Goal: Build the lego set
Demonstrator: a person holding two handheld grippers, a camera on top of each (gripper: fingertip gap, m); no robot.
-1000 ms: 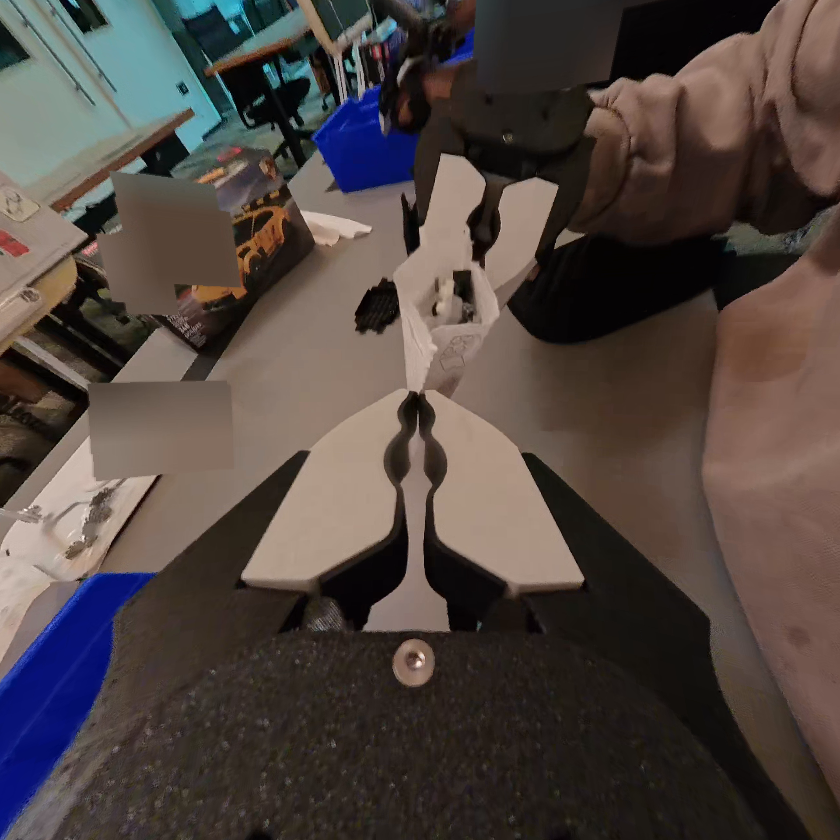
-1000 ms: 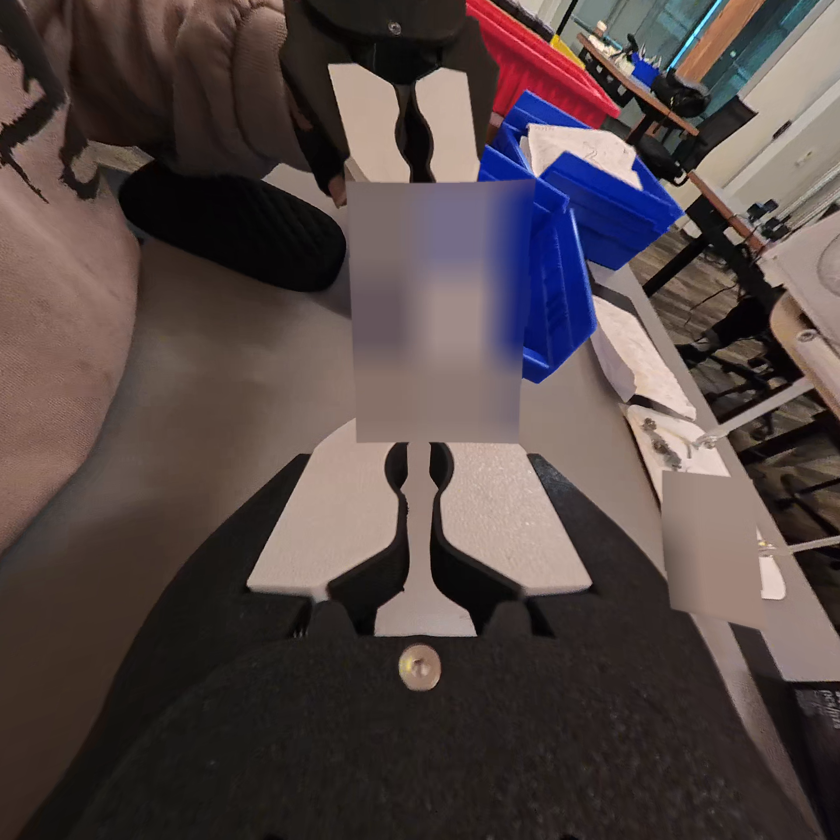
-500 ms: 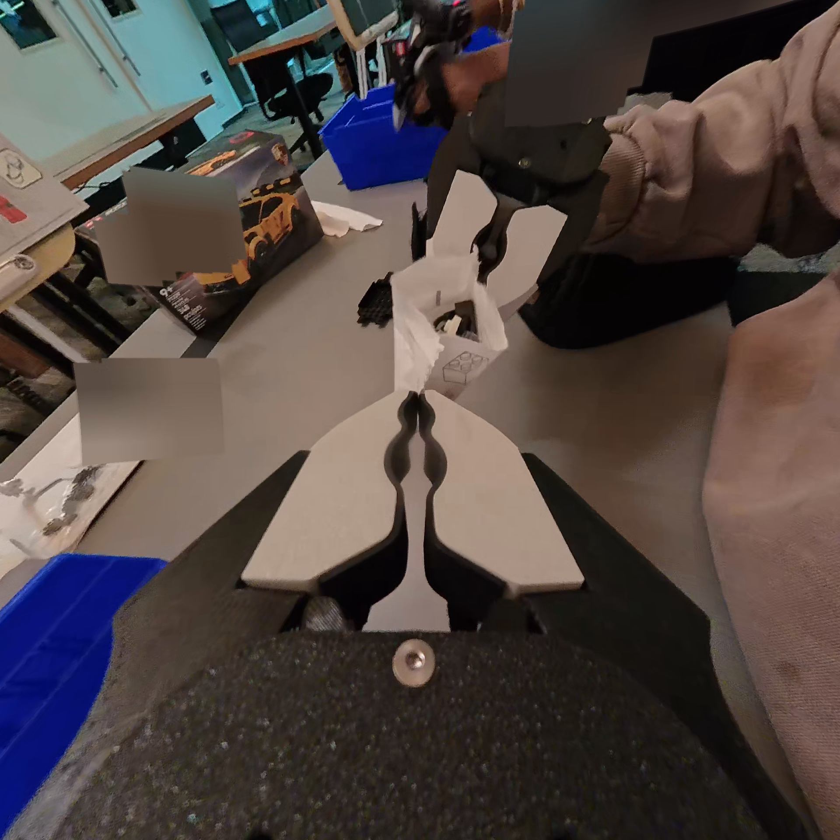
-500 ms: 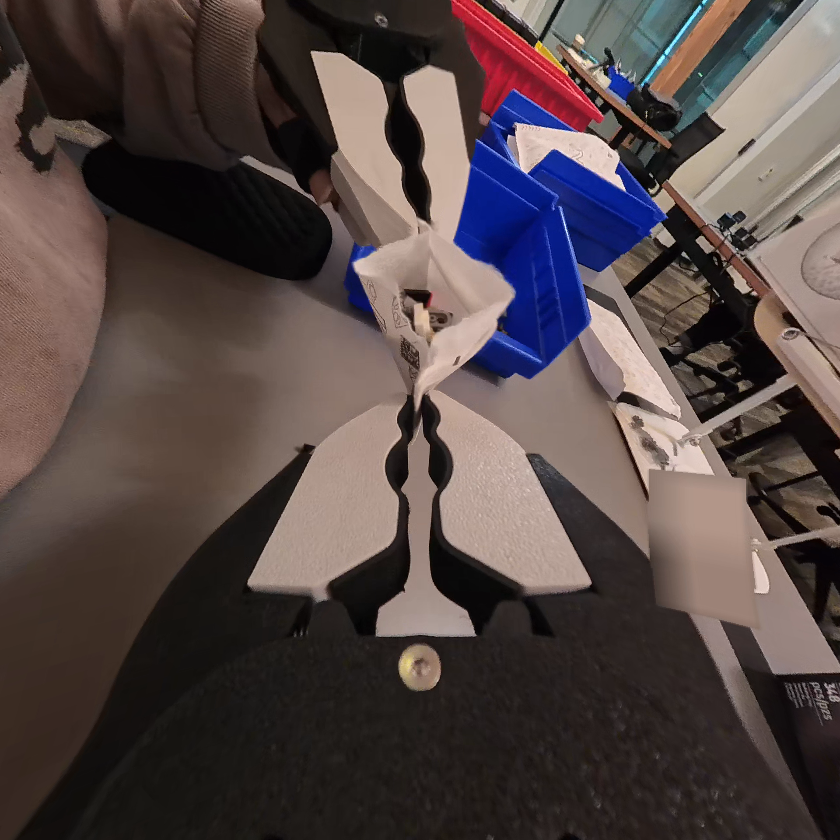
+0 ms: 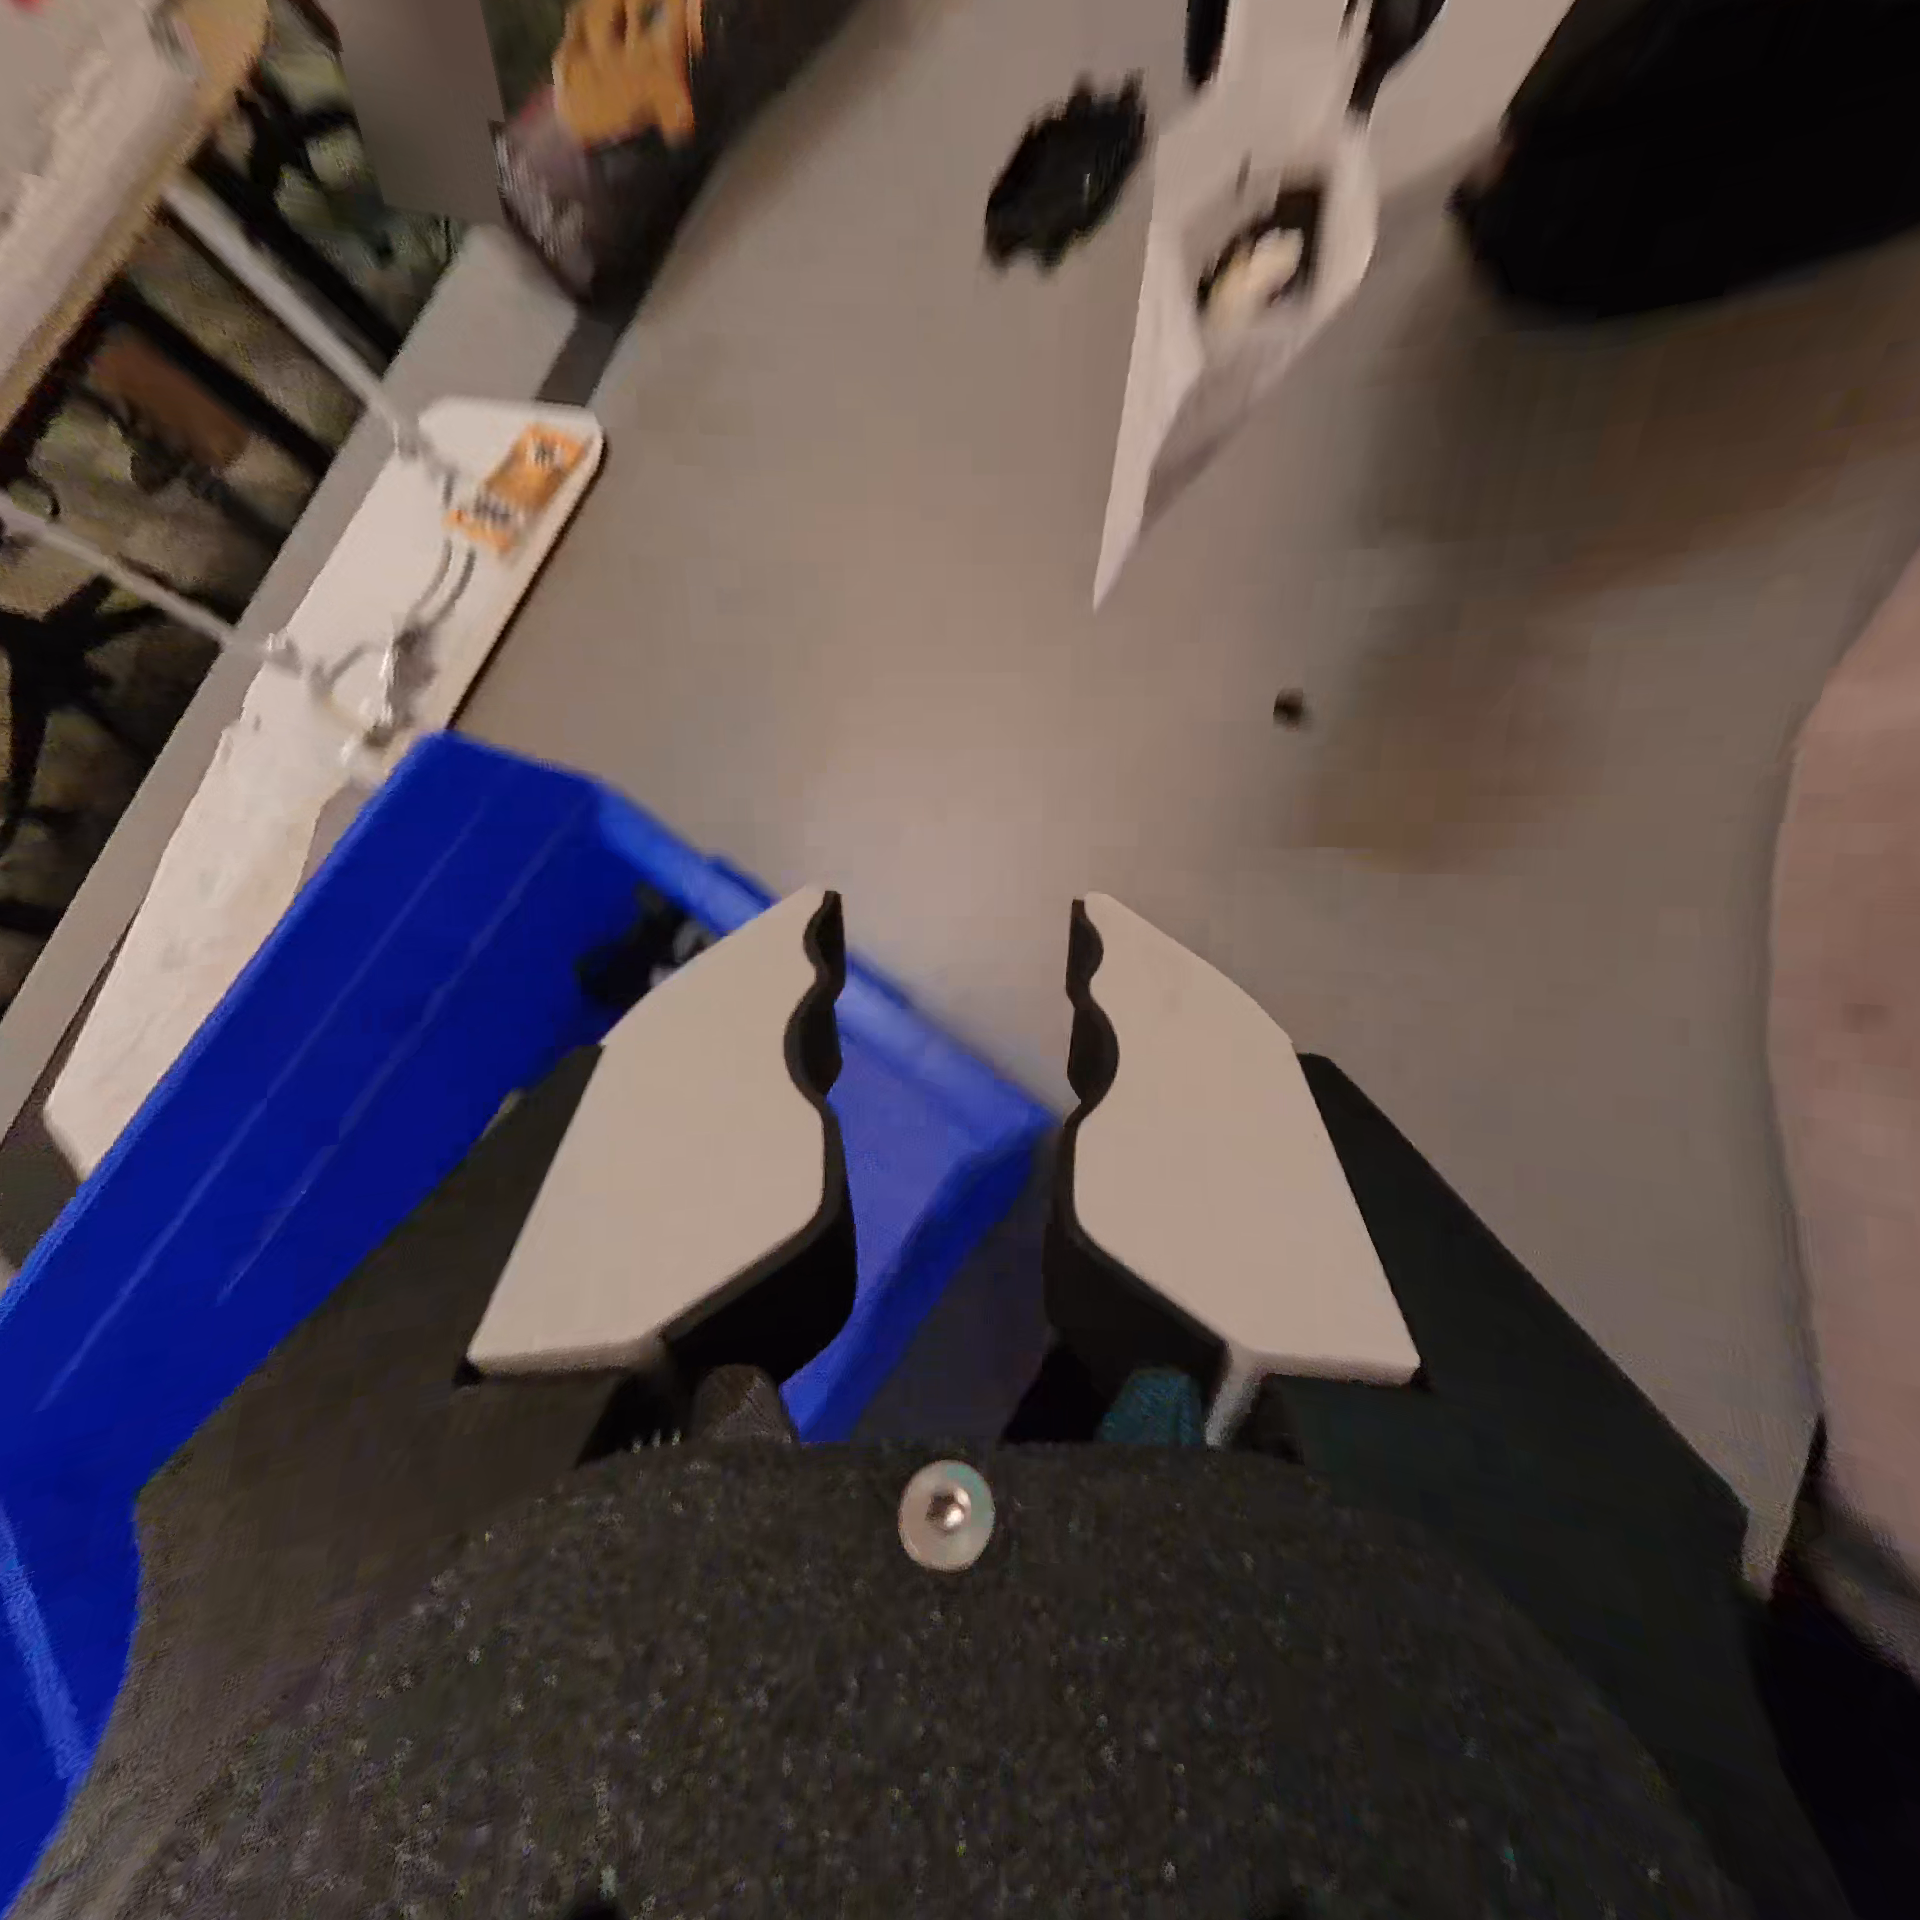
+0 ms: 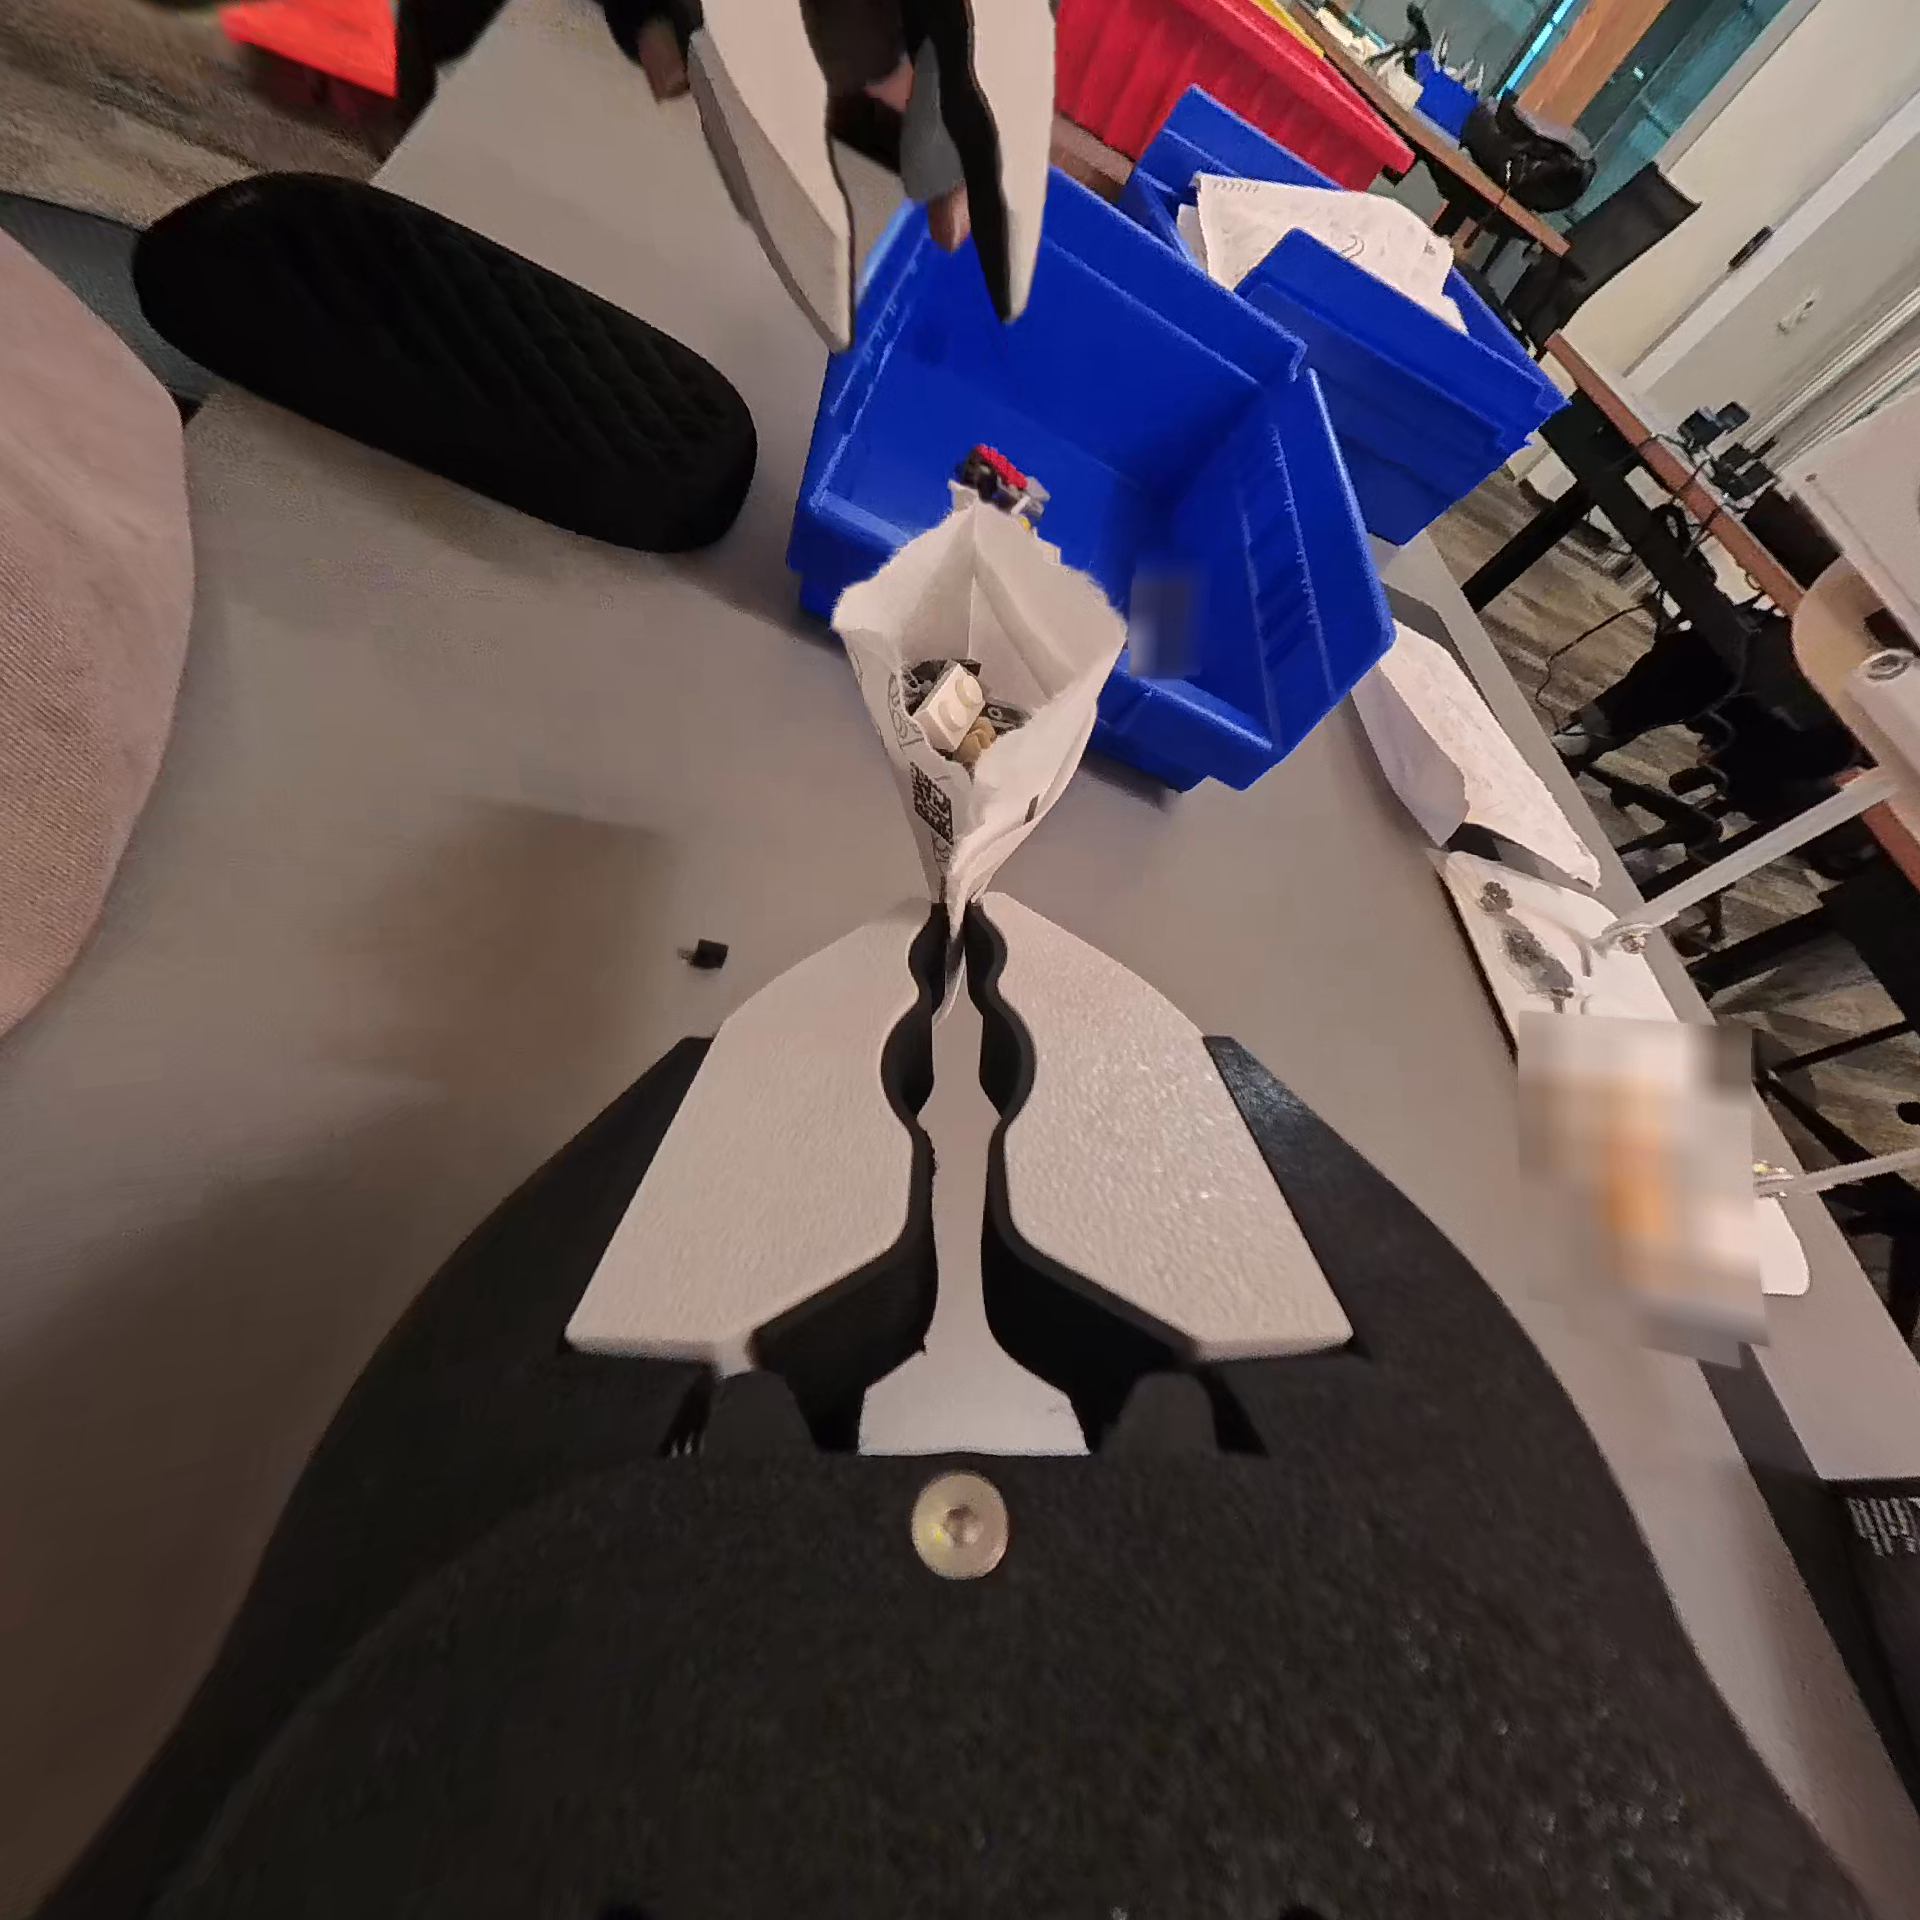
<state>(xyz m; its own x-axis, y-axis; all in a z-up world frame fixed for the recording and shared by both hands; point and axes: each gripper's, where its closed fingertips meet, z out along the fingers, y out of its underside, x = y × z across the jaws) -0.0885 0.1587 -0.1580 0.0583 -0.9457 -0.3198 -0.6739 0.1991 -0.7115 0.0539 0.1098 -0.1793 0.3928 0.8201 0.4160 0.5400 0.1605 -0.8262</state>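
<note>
Between right gripper (image 6: 956, 914) tips: torn bag (image 6: 977, 707) pinched, bricks visible inside; left gripper (image 5: 948, 914) apart, empty.

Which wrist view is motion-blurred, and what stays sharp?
Left wrist view: heavy motion blur smears the paper bag and the box at the top; only the open left tool is crisp. Right wrist view: mostly sharp, with the bag's bricks legible above the right tool, edges slightly soft, fisheye bending the blue bin.

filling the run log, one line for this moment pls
left gripper open, empty | right gripper shut on paper bag | bricks inside | blue bin behind
</note>
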